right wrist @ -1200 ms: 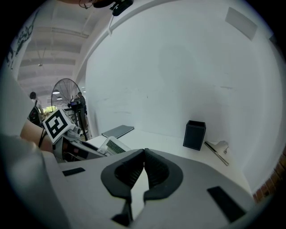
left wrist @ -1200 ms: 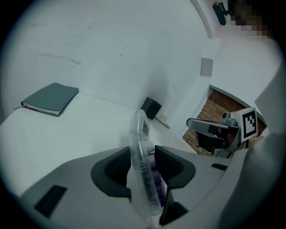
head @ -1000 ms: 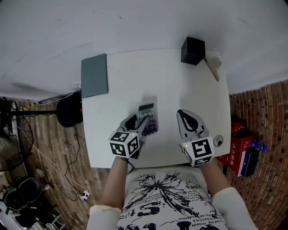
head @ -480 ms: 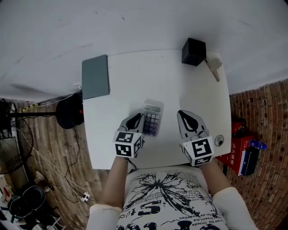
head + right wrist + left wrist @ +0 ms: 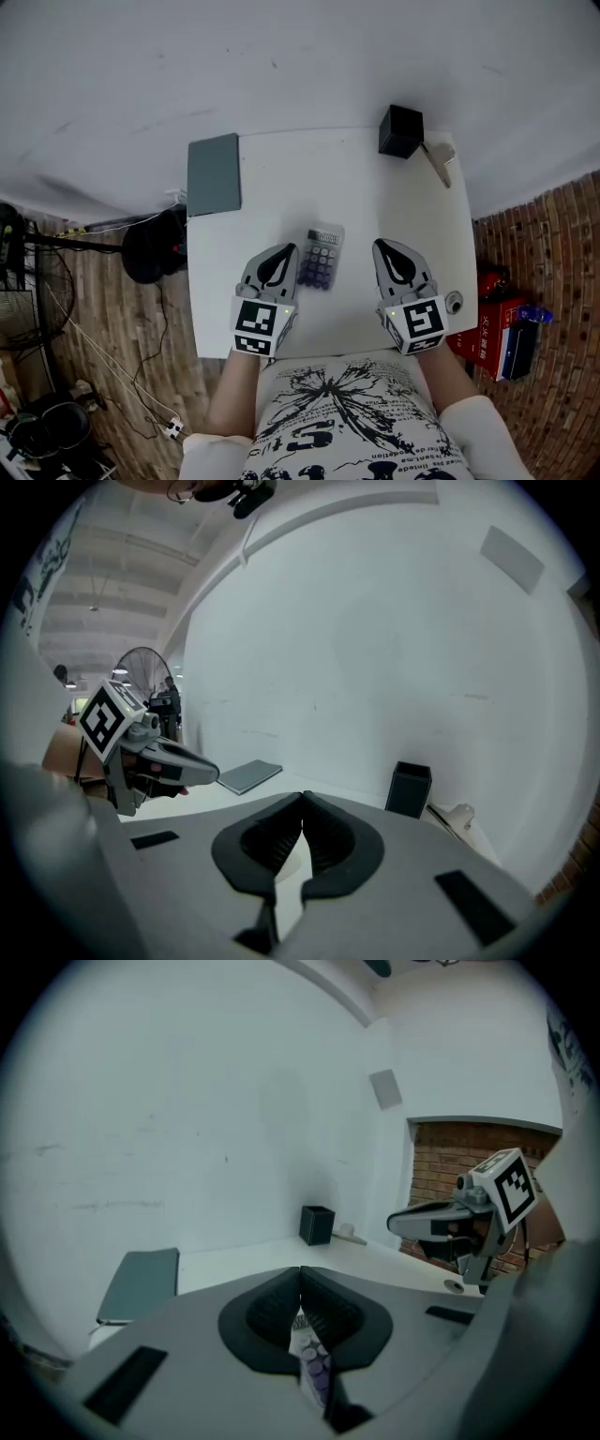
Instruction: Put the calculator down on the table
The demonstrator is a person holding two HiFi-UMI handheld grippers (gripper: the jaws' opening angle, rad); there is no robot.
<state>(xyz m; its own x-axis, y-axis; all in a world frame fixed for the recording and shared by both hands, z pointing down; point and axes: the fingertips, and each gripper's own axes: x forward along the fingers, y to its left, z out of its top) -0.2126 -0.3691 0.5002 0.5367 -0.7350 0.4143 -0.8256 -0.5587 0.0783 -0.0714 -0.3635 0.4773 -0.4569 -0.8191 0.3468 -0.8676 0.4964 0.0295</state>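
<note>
Left gripper: jaws closed, nothing between them, held over table, pointing forward and a little down. Calculator lies flat on table just right of its tip, long axis running away from person. Right gripper: jaws closed, empty, farther off. Put-down looks done

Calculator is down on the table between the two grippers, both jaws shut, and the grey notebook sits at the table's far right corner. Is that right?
No. The head view shows the grey notebook at the far left corner of the table, not the right. The rest stands: calculator on the table between left gripper and right gripper, both jaws shut.
</note>
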